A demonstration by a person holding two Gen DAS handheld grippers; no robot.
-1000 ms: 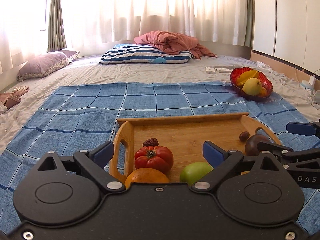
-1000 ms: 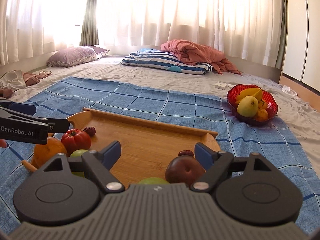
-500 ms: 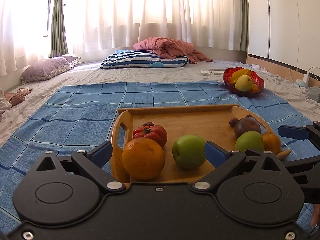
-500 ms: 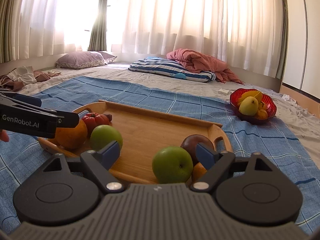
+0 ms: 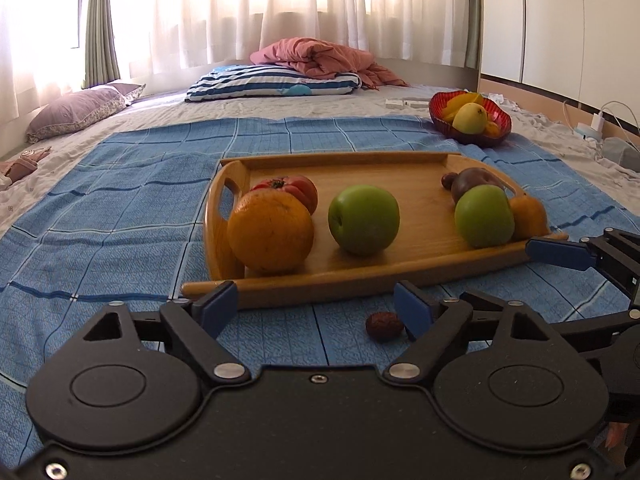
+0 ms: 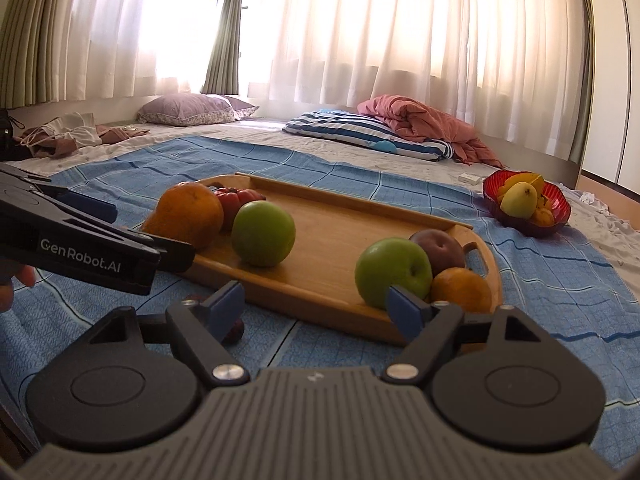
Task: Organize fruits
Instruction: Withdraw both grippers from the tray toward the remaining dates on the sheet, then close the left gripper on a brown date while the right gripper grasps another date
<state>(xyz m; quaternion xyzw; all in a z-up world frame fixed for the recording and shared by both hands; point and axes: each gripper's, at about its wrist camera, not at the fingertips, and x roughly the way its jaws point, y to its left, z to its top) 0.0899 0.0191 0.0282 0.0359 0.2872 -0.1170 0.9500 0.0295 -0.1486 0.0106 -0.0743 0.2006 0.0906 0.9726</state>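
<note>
A wooden tray (image 5: 424,216) (image 6: 332,240) on the blue blanket carries a big orange (image 5: 270,236), a tomato (image 5: 294,189), two green apples (image 5: 363,220) (image 5: 484,216), a dark fruit (image 5: 468,184) and a small orange (image 5: 529,216). In front of it lies a red date (image 5: 383,325) on the blanket, just inside the right finger of my left gripper (image 5: 316,308). That gripper's jaws are closing and touch nothing. My right gripper (image 6: 316,306) hangs before the tray's near rim. Its jaws are closing too, with nothing between them. The date (image 6: 237,330) peeks out beside its left finger.
A red bowl (image 5: 470,120) (image 6: 526,204) of yellow fruit stands on the bed at the far right. Pillows and a pink quilt (image 5: 320,58) lie by the curtains. Cables and a charger (image 5: 596,124) sit at the right edge. A hand (image 6: 16,284) holds the left gripper.
Both grippers have dropped and drawn back from over the tray, which now lies wholly ahead of them. The left jaws stand narrower. A date on the blanket has come into view.
</note>
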